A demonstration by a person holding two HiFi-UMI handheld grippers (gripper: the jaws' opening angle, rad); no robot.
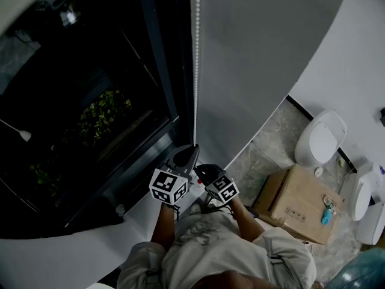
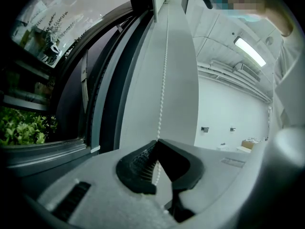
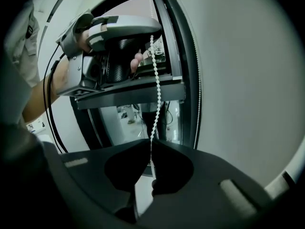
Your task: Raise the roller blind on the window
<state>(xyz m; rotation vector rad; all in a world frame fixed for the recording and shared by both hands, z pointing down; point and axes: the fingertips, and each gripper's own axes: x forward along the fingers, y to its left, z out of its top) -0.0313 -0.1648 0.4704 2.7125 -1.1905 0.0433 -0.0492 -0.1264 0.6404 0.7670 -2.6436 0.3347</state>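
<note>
right tongs (image 3: 151, 141): clenched on the bead chain (image 3: 156, 94); lower grip, closest to the person.
left tongs (image 2: 157, 141): clamped on the same strand, just above the right; stacked grips likely set up a hand-over-hand downward pull.
bead chain: taut and vertical, along the blind's left edge.
roller blind (image 1: 258, 59): hangs lowered, right of the chain; raising looks barely begun.
window (image 1: 90, 101): dark glass left of the chain, plants outside.

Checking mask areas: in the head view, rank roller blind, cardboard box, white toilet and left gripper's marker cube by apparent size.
1. roller blind
2. cardboard box
3. white toilet
4. marker cube on the left gripper, smallest despite being nearest the camera.
</note>
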